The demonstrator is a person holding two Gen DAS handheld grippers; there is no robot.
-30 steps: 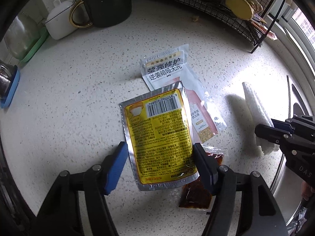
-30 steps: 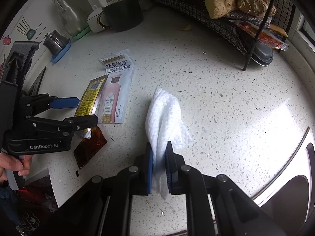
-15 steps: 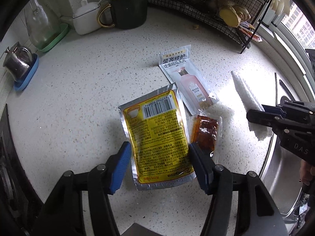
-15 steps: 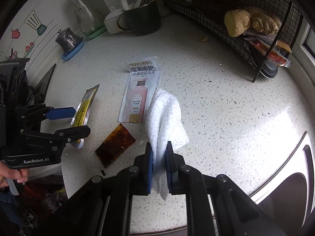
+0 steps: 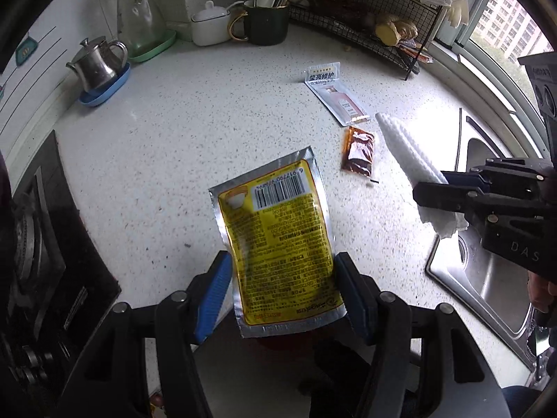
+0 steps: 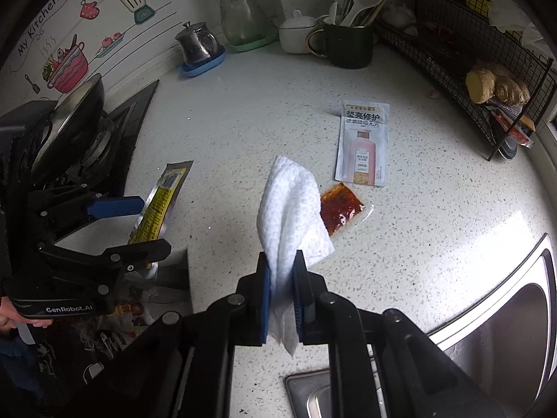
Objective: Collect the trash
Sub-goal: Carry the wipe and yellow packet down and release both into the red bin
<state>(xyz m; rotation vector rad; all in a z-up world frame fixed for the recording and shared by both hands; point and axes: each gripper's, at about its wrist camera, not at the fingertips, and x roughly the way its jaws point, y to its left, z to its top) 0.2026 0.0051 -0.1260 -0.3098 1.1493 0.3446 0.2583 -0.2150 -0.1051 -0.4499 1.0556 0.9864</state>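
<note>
The speckled white tabletop [image 6: 243, 111] lies open across its middle. Its back edge is crowded by a dark green mug of utensils [image 6: 350, 43], a steel teapot [image 6: 196, 43] and a black wire rack [image 6: 487, 80]. A black stove [image 6: 97, 146] bounds one side edge and a steel sink [image 5: 487, 278] the opposite one.
</note>
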